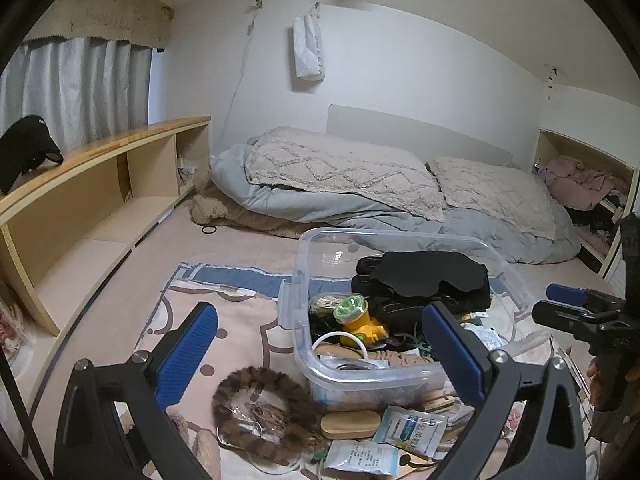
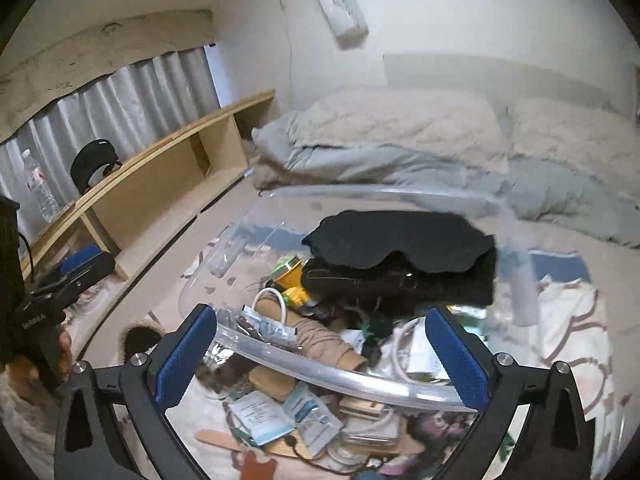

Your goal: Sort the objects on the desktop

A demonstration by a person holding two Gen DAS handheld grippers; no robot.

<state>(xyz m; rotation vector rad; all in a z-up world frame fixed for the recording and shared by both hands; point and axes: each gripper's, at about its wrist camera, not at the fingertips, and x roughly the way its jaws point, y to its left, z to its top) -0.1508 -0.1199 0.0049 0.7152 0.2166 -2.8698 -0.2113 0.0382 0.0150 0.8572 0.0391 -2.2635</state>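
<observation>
The clear plastic box (image 1: 400, 372) stands on the patterned blanket (image 1: 248, 320) on the floor, and it is already partly filled. On top of the pile lies a black eye mask (image 2: 400, 240), over a pair of black gloves (image 2: 400, 284); beside them is a yellow toy (image 1: 360, 326).

The right claw (image 2: 322, 350) is released, its jaws spread wide with nothing between the pads, and it hangs just above the near rim of the box. The left claw (image 1: 320, 354) is also released and empty, near the same box.

I judge that one item is just put away and the next pick is in hand. Unsorted things remain outside the box: a furry brown ring (image 1: 256, 412), a wooden brush (image 1: 350, 424) and some paper packets (image 1: 408, 428). The next move calls for lowering an open claw over one of them and closing on it.
</observation>
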